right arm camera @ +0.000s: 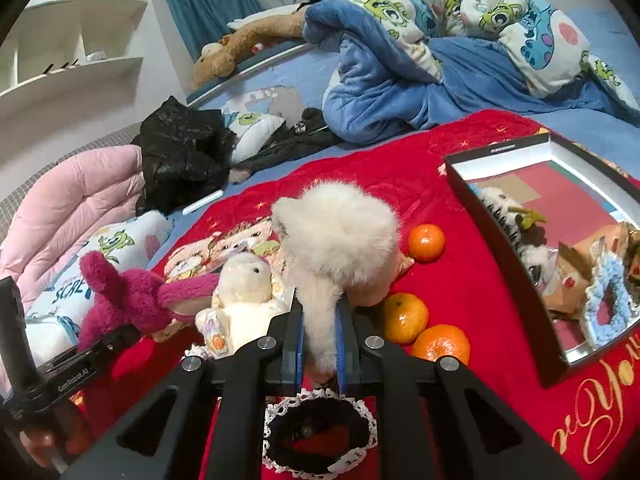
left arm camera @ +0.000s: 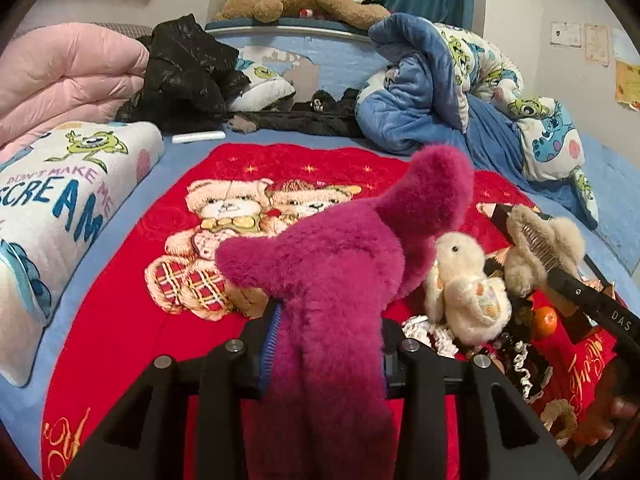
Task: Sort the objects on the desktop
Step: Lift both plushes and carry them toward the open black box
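My left gripper (left arm camera: 326, 336) is shut on a magenta plush toy (left arm camera: 340, 260), whose body is squeezed between the blue pads and lifted over the red blanket (left arm camera: 132, 320). My right gripper (right arm camera: 320, 320) is shut on a cream fluffy hair claw (right arm camera: 340, 232); the left wrist view shows the claw's (left arm camera: 540, 248) teeth. A cream plush animal (right arm camera: 244, 292) lies between the two toys. Three oranges (right arm camera: 405, 317) rest just right of the right gripper. A black lace scrunchie (right arm camera: 320, 432) lies under its fingers. The magenta plush (right arm camera: 140, 296) is at the left in the right wrist view.
An open black box (right arm camera: 496, 150) at the right holds a comb, a blue scrunchie and several small items. A blue monster quilt (left arm camera: 460, 92), black jacket (left arm camera: 184, 72), pink duvet (left arm camera: 60, 76) and white pillow (left arm camera: 60, 208) ring the blanket. A white remote (left arm camera: 199, 137) lies behind it.
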